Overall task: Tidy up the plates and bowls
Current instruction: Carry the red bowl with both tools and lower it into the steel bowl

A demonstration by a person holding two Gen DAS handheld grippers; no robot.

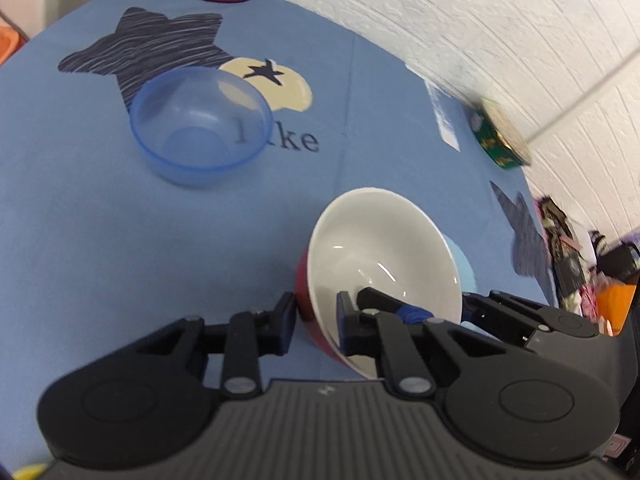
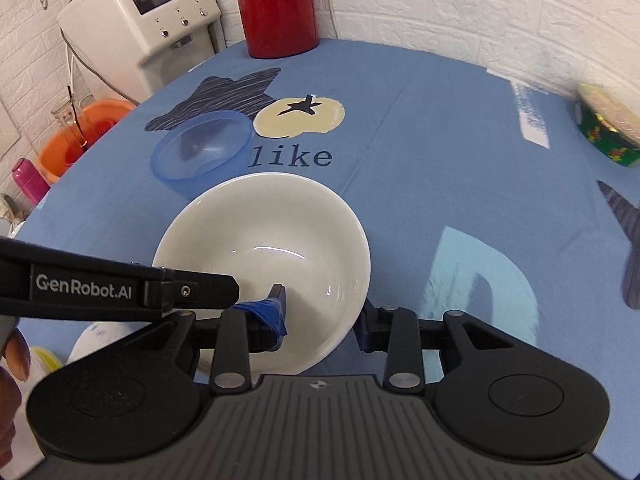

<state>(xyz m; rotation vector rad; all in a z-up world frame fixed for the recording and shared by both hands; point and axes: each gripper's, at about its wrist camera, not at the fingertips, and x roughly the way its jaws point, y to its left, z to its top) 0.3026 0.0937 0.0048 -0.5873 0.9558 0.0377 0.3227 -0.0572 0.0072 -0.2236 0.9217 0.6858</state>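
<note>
A white bowl [image 1: 380,248] with a red outside is tilted above the blue tablecloth [image 1: 80,240]. My left gripper [image 1: 316,320] is shut on its rim, one finger on the red outside and one inside. In the right wrist view the same bowl [image 2: 272,232] fills the centre. My right gripper [image 2: 320,324] stands open astride the near rim, with its blue-taped finger [image 2: 272,316] inside and the other finger outside. The left gripper's finger [image 2: 277,292] reaches in from the left. A translucent blue bowl [image 1: 200,124] [image 2: 204,148] sits upright farther back, apart from both grippers.
A red jug [image 2: 276,8] stands at the table's far edge. A green tin [image 2: 608,128] lies at the right edge by the white brick wall. Beyond the table's left side are a white dispenser [image 2: 140,20] and an orange basin [image 2: 80,136]. A hand [image 2: 12,360] shows at lower left.
</note>
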